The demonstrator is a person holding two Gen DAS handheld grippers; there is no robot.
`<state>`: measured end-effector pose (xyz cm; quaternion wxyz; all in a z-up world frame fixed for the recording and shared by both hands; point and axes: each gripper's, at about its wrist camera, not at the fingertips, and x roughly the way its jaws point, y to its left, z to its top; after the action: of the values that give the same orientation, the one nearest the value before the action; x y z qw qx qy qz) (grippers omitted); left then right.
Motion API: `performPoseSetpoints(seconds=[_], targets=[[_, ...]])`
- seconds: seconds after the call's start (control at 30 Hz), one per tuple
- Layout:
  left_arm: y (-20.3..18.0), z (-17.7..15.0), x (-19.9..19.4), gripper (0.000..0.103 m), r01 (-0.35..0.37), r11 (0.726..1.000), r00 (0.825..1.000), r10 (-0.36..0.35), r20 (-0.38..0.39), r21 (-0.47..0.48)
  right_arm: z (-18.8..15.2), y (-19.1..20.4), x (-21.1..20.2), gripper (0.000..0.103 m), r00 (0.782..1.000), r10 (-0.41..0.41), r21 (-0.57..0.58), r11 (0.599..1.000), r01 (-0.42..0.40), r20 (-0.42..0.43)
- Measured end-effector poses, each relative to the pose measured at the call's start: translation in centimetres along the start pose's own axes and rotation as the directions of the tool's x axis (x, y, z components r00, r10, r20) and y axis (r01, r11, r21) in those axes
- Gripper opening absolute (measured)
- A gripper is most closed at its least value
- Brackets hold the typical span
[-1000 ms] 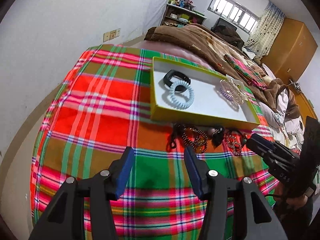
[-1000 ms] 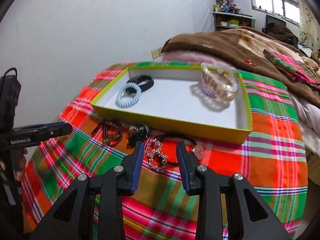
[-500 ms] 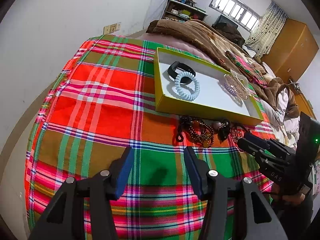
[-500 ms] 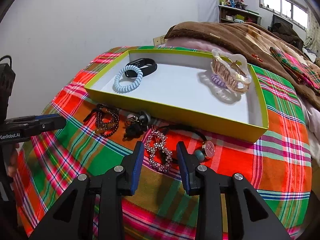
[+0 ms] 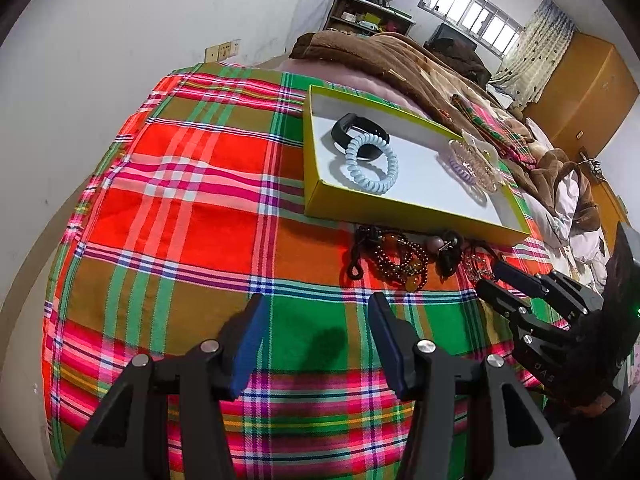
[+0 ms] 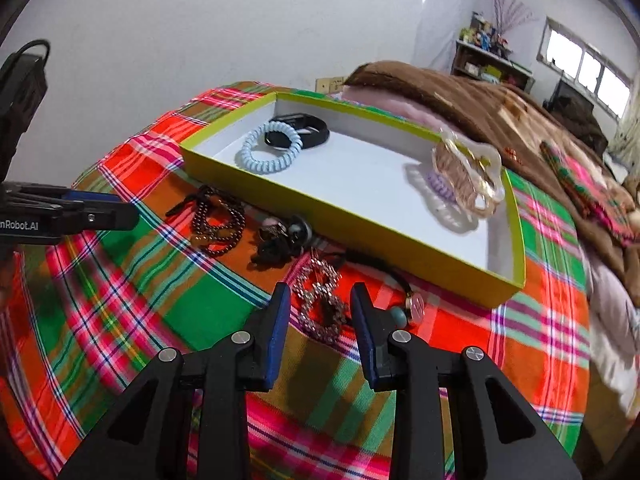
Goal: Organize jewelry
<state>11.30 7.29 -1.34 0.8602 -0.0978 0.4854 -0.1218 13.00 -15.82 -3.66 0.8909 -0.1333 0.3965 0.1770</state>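
Note:
A yellow-green box (image 6: 360,216) on the plaid cloth holds a pale blue coil hair tie (image 6: 256,164), a black band (image 6: 312,128) and a clear claw clip (image 6: 468,176). In front of it lie a dark bead bracelet (image 6: 218,224), a black beaded cluster (image 6: 280,240), a rhinestone piece (image 6: 316,280) and a cord with a round pendant (image 6: 414,306). My right gripper (image 6: 320,292) straddles the rhinestone piece with its jaws closing, pads not touching it. My left gripper (image 5: 316,304) hovers open and empty over the cloth, short of the bracelet (image 5: 394,256).
A brown blanket (image 6: 480,104) is heaped behind the box. The white wall runs close along the left of the bed. In the left wrist view the right gripper (image 5: 490,276) reaches in from the right, below the box's front wall (image 5: 400,212).
My right gripper has come forward and lower over the rhinestone piece and rolled, so the box now sits tilted in its view. Its jaws have narrowed a little. The left gripper has barely shifted.

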Motion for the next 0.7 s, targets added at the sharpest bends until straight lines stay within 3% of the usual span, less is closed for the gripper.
performPoseSetpoints(seconds=[0.07,0.2,0.33,0.4,0.63,0.7], targets=[[-0.1,0.1,0.1,0.054,-0.002,1.000,1.000,0.002,-0.003,0.000,0.1,0.0,0.1,0.030,1.000,-0.006,-0.009,1.000,0.006,-0.004],[-0.3,0.4,0.3,0.054,-0.001,1.000,1.000,0.001,-0.002,0.004,0.0,-0.5,0.1,0.014,1.000,-0.008,0.012,1.000,0.008,-0.006],[-0.3,0.8,0.6,0.054,-0.002,1.000,1.000,0.002,-0.005,-0.003,-0.3,-1.0,0.0,0.009,1.000,0.011,0.034,0.999,-0.011,-0.008],[-0.5,1.0,0.6,0.054,-0.001,1.000,1.000,0.001,-0.006,-0.004,-0.4,-1.1,-0.1,0.001,0.999,0.034,0.049,0.998,-0.033,-0.006],[-1.1,1.7,0.9,0.054,0.007,1.000,1.000,-0.007,-0.003,0.004,-0.6,-2.5,-0.6,0.000,0.994,0.108,0.136,0.985,-0.110,0.018],[-1.1,1.8,1.1,0.054,0.003,1.000,1.000,-0.003,-0.012,0.000,-0.5,-2.7,-0.7,0.000,0.995,0.096,0.133,0.986,-0.098,0.026]])
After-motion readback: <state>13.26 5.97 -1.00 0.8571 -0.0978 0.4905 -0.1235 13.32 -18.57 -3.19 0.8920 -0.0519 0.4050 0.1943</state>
